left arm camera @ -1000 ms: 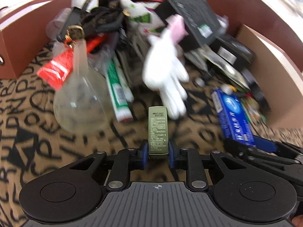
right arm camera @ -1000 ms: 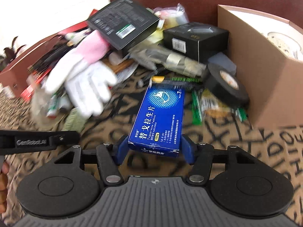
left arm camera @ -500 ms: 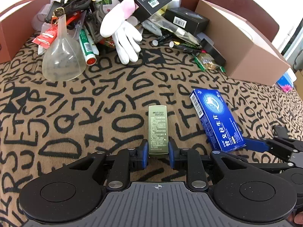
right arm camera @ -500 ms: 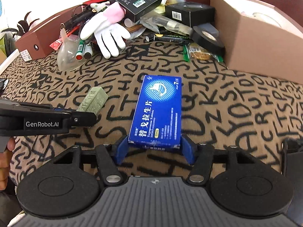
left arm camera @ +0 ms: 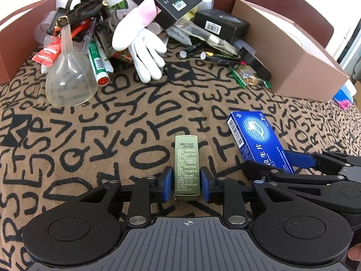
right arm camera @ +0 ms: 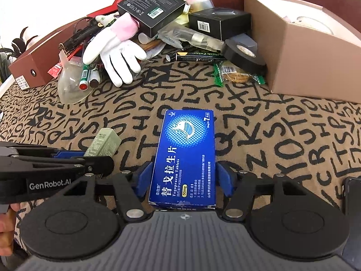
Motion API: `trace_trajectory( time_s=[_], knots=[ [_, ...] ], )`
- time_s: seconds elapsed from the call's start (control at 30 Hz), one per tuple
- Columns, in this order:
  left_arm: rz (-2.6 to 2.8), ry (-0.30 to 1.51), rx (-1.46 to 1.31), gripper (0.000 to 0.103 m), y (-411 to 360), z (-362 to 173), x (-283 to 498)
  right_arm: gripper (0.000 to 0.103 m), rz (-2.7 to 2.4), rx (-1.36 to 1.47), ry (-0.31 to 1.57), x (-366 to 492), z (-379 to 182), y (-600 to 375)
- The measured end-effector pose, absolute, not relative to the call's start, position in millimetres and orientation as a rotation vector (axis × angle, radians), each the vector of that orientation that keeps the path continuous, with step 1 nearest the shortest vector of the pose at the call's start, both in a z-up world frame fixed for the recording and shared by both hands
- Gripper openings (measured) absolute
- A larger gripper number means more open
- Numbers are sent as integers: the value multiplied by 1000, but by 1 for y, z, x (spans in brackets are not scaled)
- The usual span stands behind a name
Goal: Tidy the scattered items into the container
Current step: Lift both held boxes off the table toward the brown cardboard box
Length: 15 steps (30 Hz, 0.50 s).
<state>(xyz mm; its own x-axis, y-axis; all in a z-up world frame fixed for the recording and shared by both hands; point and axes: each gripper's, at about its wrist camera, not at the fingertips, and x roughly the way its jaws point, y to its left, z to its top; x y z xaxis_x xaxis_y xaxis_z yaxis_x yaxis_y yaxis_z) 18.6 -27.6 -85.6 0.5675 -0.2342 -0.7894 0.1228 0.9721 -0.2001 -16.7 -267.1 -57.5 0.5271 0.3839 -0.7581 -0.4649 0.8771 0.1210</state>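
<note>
My left gripper [left arm camera: 186, 186] is shut on a small olive-green box [left arm camera: 186, 164], held above the letter-patterned cloth; the box also shows in the right wrist view [right arm camera: 103, 142]. My right gripper [right arm camera: 183, 181] is shut on a blue tablet box [right arm camera: 186, 155], which also shows in the left wrist view [left arm camera: 257, 140]. An open tan cardboard box [left arm camera: 291, 63] stands at the far right, also in the right wrist view [right arm camera: 304, 52]. A pile of scattered items lies at the far side: a white glove [left arm camera: 142, 47], a clear funnel [left arm camera: 70, 79], a green marker [left arm camera: 98, 64].
Black boxes [right arm camera: 153, 11] [right arm camera: 218, 22], a roll of black tape [right arm camera: 244, 53], a snack packet [right arm camera: 237, 76] and pens [right arm camera: 198, 56] lie beside the tan box. A brown box [right arm camera: 33, 65] stands at the far left. A dark phone-like edge [right arm camera: 352, 194] lies at right.
Both grippers have pulled back from the pile with their boxes still held; the pile and the tan box now sit farther away. In the last half second little has moved.
</note>
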Motion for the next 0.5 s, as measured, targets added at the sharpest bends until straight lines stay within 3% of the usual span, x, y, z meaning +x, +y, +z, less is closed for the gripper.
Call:
trace_trajectory(
  time_s=[0.1, 0.13, 0.17, 0.37, 0.43, 0.5],
  knots=[
    [-204, 938, -95, 38, -33, -87, 22, 63, 505, -122, 876, -14, -60, -264],
    [-197, 940, -84, 24, -34, -86, 23, 63, 511, -128, 876, -13, -60, -263],
    [-192, 946, -86, 20, -35, -84, 24, 62, 517, -124, 880, -12, -59, -263],
    [-247, 899, -141, 19, -32, -44, 36, 62, 570, -10, 819, 1, -13, -282],
    [-269, 857, -141, 0, -37, -24, 39, 62, 577, 6, 775, 7, 8, -288],
    [-301, 823, -169, 0, -41, -3, 44, 62, 587, 21, 733, 14, 31, -294]
  ],
)
